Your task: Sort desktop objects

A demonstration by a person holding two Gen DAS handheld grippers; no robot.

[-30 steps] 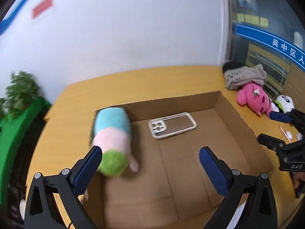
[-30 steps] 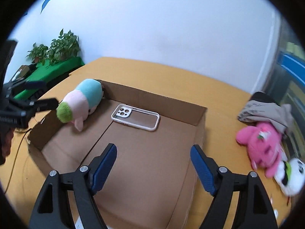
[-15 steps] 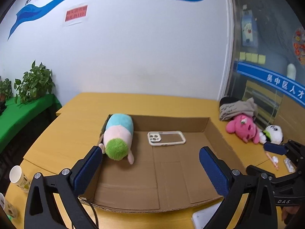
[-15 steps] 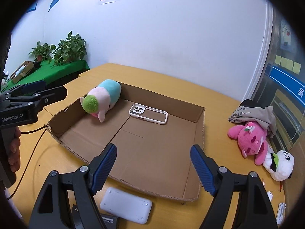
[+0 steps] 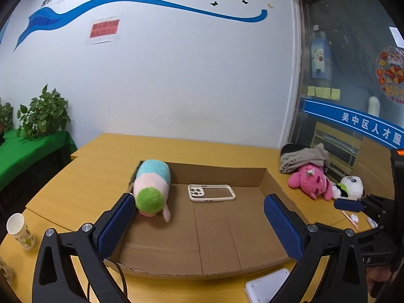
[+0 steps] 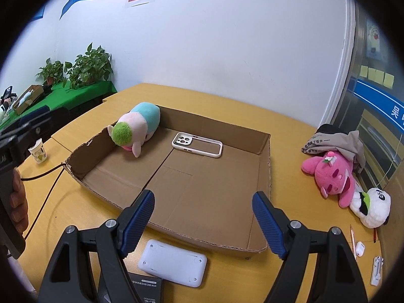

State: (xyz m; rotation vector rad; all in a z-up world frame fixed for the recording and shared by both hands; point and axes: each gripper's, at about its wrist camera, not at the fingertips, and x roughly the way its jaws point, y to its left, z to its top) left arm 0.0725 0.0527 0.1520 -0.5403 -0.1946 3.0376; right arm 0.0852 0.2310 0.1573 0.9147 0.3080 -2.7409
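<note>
A shallow cardboard box (image 5: 275,184) (image 6: 265,171) lies on the yellow table. In its far left corner rests a pastel plush (image 5: 152,186) (image 6: 135,131) with a green tuft. Beside it lies a white phone case (image 5: 210,192) (image 6: 197,144). My left gripper (image 5: 199,217) hovers open over the box's near edge, nothing between its blue pads. My right gripper (image 6: 203,214) is also open and empty, above the box's near right part. On the table right of the box lie a pink plush (image 5: 311,180) (image 6: 333,174) and a panda plush (image 5: 351,186) (image 6: 373,207).
A white flat device (image 6: 173,262) and a black charger box (image 6: 147,289) lie in front of the box. A paper cup (image 5: 20,231) (image 6: 38,150) stands at the left, a cable (image 6: 48,192) trails near it. Folded cloth (image 6: 335,144) and small white items (image 6: 359,248) sit right.
Both grippers have pulled back from inside the box toward its near edge and tilted up. The pastel plush, a blur one second ago, now lies still in the corner.
</note>
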